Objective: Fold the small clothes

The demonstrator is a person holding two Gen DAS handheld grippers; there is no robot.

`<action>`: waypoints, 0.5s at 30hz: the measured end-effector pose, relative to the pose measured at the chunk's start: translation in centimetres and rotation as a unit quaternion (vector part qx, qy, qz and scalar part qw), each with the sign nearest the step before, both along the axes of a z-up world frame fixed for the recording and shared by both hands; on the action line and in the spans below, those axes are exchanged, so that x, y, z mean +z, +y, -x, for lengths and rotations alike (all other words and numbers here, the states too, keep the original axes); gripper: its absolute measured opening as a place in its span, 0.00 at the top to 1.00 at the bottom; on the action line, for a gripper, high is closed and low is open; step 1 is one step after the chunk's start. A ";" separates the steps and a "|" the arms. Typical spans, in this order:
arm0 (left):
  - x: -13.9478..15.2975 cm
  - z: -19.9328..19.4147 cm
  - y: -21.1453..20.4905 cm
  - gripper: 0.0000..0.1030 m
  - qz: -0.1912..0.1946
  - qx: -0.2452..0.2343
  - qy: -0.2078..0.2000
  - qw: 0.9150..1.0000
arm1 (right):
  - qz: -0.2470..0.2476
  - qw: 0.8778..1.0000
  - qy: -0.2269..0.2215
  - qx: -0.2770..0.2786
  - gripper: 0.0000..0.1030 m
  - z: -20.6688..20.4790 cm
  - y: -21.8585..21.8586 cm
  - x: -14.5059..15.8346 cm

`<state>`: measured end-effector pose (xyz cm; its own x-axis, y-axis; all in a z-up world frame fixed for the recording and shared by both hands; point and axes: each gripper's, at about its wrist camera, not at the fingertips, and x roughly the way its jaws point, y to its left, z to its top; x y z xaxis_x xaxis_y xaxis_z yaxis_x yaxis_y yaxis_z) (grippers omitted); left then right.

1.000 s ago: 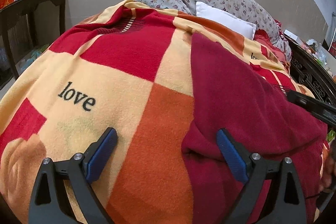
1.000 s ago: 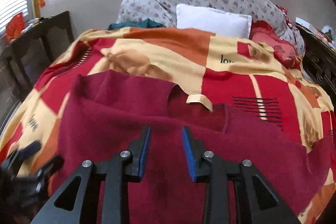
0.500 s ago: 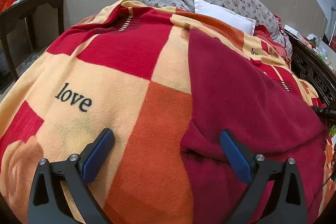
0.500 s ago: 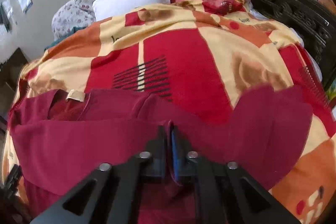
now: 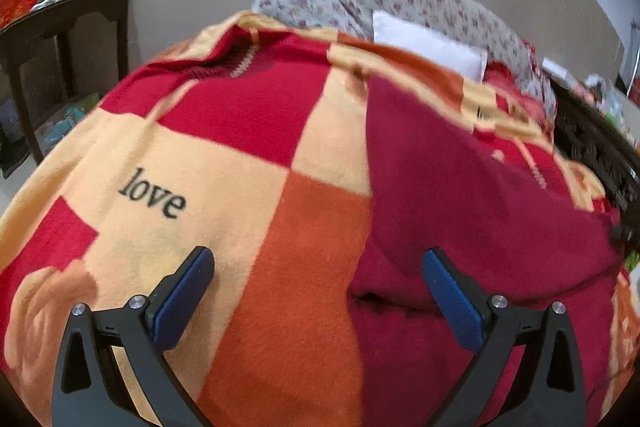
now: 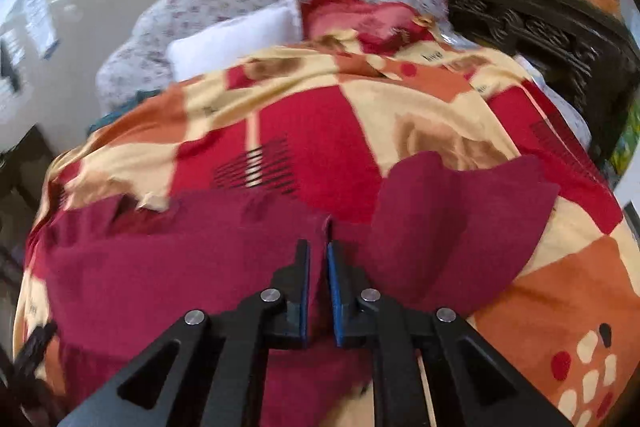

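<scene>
Sweater [image 6: 168, 259], dark red, lay spread across the patterned blanket [image 5: 224, 171] on the bed, filling the lower half of the right wrist frame and the right side of the left wrist frame. Your right claw [image 6: 318, 269] was pinched shut on a raised ridge of its fabric at lower centre, apparently so that you could lift that part and carry it over for a fold. To the right of the pinch, a flap [image 6: 460, 227] of the same cloth lay out over the blanket. Your left claw [image 5: 318, 283] hung wide open low over the bed, one finger above the blanket at lower left and the other above the sweater's edge at lower right, gripping nothing; it looked placed to take that edge. A white pillow [image 6: 236, 39] sat at the upper left.
</scene>
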<state>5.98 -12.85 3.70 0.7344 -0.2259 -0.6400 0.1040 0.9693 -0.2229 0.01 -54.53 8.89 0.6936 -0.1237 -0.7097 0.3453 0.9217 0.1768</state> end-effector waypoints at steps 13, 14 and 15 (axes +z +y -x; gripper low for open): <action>2.9 2.0 -5.6 0.00 -0.015 -0.059 -0.011 0.998 | -0.008 1.000 -0.015 0.001 0.29 2.7 -1.6 -0.1; 2.6 1.9 -5.7 0.00 -0.006 -0.061 -0.010 0.998 | -0.014 1.000 -0.020 -0.016 0.14 3.5 -2.8 -0.1; 2.3 1.8 -5.7 0.00 0.001 -0.062 -0.009 0.998 | -0.022 0.999 -0.023 -0.037 0.14 4.5 -4.6 -0.3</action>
